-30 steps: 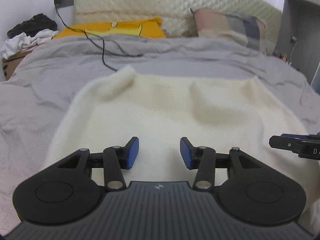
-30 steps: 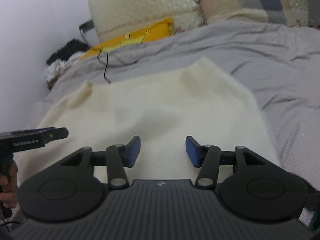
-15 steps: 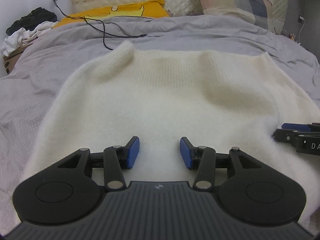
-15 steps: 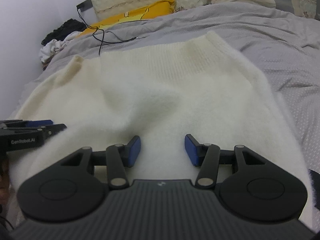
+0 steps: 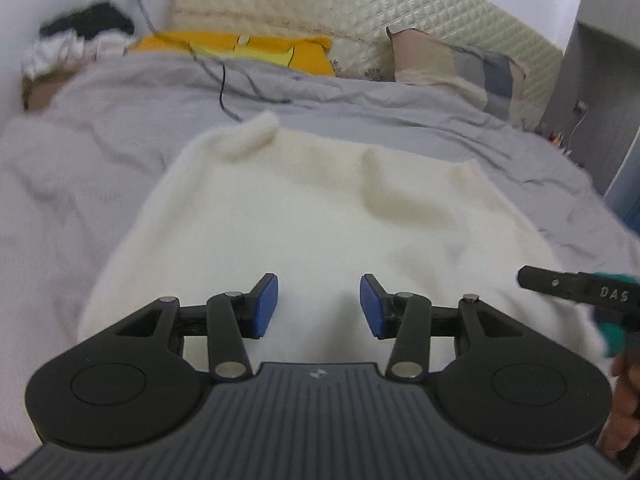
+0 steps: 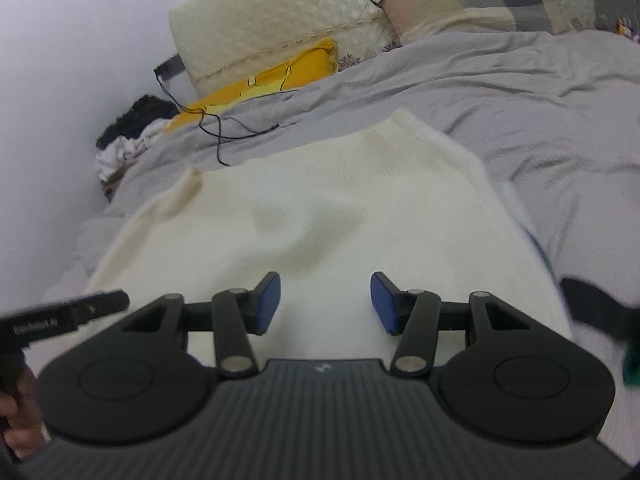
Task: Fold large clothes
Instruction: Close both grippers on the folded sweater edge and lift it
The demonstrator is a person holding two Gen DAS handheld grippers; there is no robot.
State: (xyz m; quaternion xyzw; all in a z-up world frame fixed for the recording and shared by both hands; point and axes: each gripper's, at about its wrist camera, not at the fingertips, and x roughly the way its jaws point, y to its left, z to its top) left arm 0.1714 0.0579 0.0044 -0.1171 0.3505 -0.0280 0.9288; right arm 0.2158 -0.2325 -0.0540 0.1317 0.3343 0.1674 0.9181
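A large cream knitted sweater (image 5: 320,208) lies spread on the grey bed, its ribbed edge at the far end; it also shows in the right wrist view (image 6: 340,208). My left gripper (image 5: 319,306) is open and empty above the sweater's near part. My right gripper (image 6: 325,304) is open and empty above the near part too. The right gripper's tip (image 5: 576,290) shows at the right edge of the left wrist view. The left gripper's tip (image 6: 64,314) shows at the left edge of the right wrist view.
Grey bedding (image 5: 100,128) covers the bed. A black cable (image 5: 222,92) lies on it beyond the sweater. A yellow pillow (image 5: 240,46), a patterned pillow (image 5: 452,64) and a quilted headboard (image 5: 360,4) stand at the far end. A clothes pile (image 5: 76,38) sits far left.
Both grippers have risen and pulled back from the sweater after dipping low over it half a second ago. Both stay open and empty. The sweater has not moved.
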